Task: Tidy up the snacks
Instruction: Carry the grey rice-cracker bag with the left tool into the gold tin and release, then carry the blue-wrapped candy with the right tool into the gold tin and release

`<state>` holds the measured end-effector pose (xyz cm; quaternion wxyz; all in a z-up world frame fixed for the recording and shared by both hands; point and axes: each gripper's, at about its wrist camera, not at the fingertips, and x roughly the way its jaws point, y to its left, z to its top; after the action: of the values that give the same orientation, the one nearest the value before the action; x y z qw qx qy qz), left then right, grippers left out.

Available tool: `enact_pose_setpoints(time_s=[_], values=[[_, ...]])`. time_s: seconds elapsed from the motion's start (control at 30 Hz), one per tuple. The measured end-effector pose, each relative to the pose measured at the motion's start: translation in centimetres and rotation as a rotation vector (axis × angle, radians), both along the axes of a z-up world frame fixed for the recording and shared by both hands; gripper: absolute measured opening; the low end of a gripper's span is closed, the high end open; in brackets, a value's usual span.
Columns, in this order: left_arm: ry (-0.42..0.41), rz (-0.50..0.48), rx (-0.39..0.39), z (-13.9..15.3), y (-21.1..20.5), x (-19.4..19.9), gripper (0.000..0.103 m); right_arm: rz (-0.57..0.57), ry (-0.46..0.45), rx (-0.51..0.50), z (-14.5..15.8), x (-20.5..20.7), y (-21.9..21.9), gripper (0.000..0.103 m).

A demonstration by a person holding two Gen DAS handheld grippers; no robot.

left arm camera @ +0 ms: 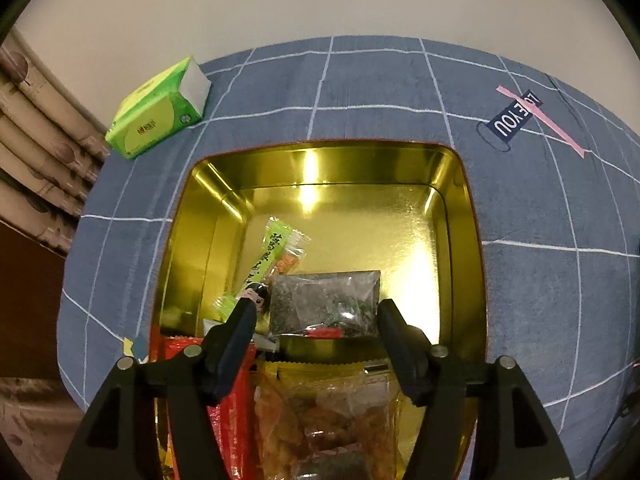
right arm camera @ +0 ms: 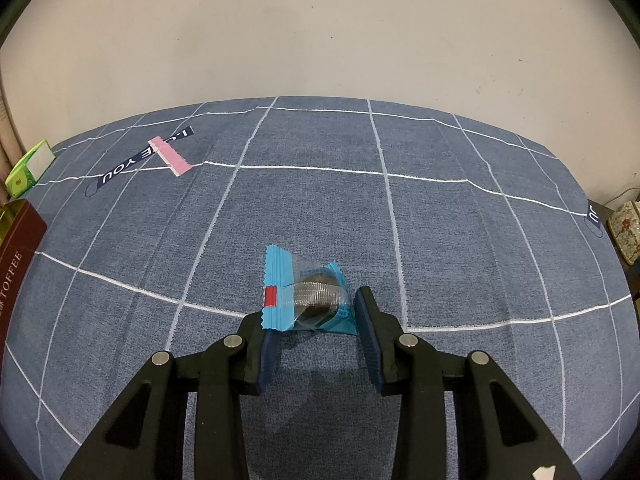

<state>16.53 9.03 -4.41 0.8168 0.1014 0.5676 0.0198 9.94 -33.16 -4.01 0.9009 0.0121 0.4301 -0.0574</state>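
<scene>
In the left wrist view a gold tin sits on the blue checked cloth. It holds a green stick packet, a clear packet of dark snack, a red packet and an orange snack bag. My left gripper is open above the tin, holding nothing. In the right wrist view a blue-wrapped snack lies on the cloth. My right gripper is open, its fingers on either side of the wrapper.
A green tissue pack lies at the cloth's far left corner. A pink strip lies on a printed label on the cloth. The tin's maroon outer wall shows at the left edge of the right wrist view. A wall stands behind the table.
</scene>
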Motion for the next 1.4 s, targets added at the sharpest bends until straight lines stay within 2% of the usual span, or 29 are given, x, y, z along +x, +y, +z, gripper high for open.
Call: enact_pose_setpoints(time_s=[0.37, 0.73, 1.13, 1.4], values=[[-0.064, -0.005, -0.014, 2.8, -0.1, -2.0, 0.064, 0.000, 0.000, 0.000, 0.0, 0.0, 0.1, 0.034], [-0.156, 0.097, -0.058, 6.6, 4.1, -5.2, 0.064, 0.001, 0.000, -0.007, 0.1, 0.0, -0.1, 0.034], [-0.167, 0.211, -0.074, 6.3, 8.7, -8.6, 0.064, 0.001, 0.012, -0.053, 0.7, -0.1, 1.3, 0.030], [-0.191, 0.237, -0.094, 6.3, 10.1, -10.4, 0.064, 0.070, -0.018, -0.027, 3.4, -0.6, 5.5, 0.030]])
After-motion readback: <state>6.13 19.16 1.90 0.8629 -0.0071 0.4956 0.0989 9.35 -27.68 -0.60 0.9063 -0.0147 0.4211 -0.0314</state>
